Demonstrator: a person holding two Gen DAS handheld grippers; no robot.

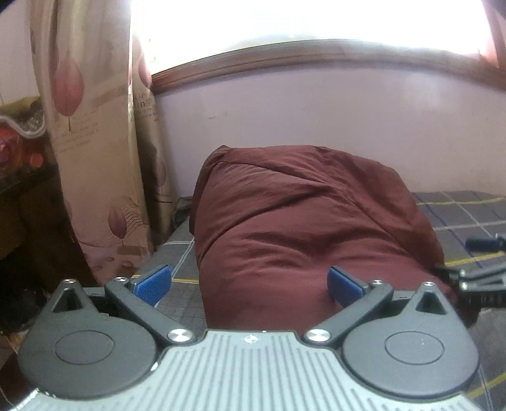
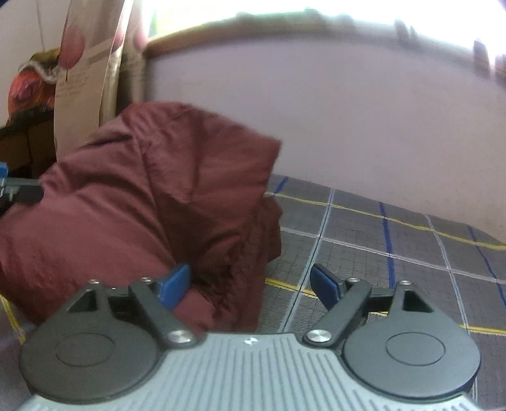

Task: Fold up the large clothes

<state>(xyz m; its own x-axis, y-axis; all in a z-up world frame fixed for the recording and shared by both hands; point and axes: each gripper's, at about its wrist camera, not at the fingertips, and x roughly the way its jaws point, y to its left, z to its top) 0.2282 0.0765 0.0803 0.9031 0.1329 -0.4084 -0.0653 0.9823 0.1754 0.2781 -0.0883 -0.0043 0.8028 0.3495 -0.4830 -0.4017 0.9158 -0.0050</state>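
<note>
Home bedroom: bed with plaid sheet [image 2: 395, 246], floral curtain [image 1: 91, 132], window sill [image 1: 316, 53], lilac wall [image 1: 316, 110].

A grey checked bedcover [image 2: 395, 253], crossed by yellow, white and blue lines, spreads over the surface up to a pale lilac wall [image 1: 316, 110]. Above the wall runs a brown wooden window sill [image 1: 316, 52], and the window [image 1: 300, 19] over it is washed out by bright daylight. At the left hangs a beige curtain [image 1: 85, 126] printed with pink leaves and faint lettering, and beside it, further left, sits a dark piece of furniture [image 1: 22, 196] bearing something red and floral with a white scalloped edge, too blurred to identify.
</note>
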